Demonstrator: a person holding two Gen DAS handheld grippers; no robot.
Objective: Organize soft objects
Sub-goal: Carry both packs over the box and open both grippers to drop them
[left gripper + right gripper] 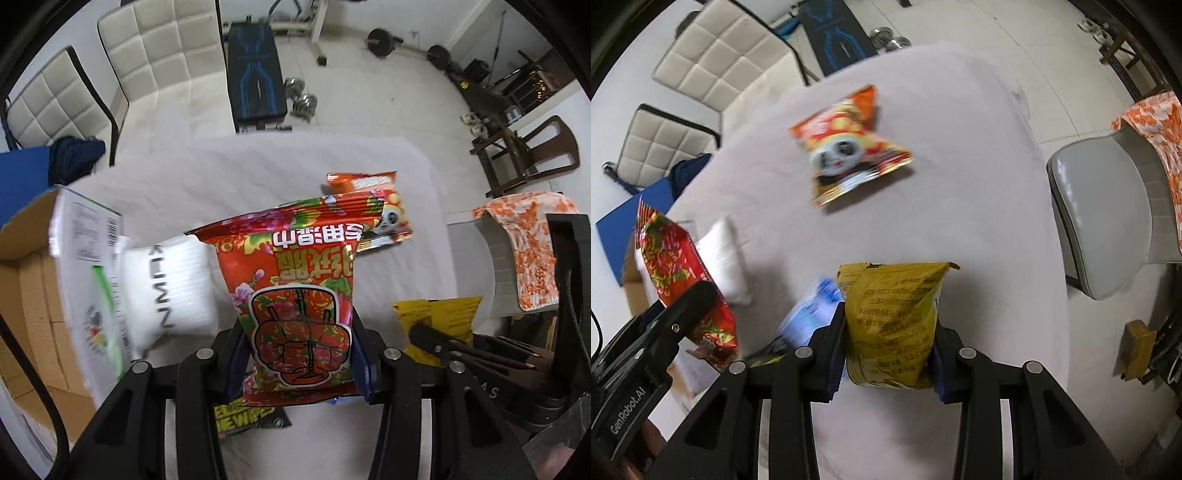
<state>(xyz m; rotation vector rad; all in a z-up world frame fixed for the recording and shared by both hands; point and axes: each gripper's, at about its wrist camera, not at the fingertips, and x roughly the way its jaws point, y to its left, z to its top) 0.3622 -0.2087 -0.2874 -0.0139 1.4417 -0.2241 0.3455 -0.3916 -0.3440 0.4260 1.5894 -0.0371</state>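
Observation:
My left gripper [297, 363] is shut on a red floral wet-wipe pack [295, 295] and holds it above the grey table [221, 177]; the pack also shows in the right wrist view [676, 266]. My right gripper [888, 354] is shut on a yellow snack bag [894, 325], also seen in the left wrist view [439, 325]. An orange panda snack bag [849, 147] lies further back on the table. A white soft pack [173, 288] lies at the left. A blue-white packet [812, 314] and a yellow-black packet [247, 417] lie below the grippers.
An open cardboard box [26, 295] with a white-green package [88, 288] stands at the table's left edge. A grey chair [1108, 221] with an orange cloth [1152, 136] stands to the right. White chairs [713, 62], a bench and weights stand behind.

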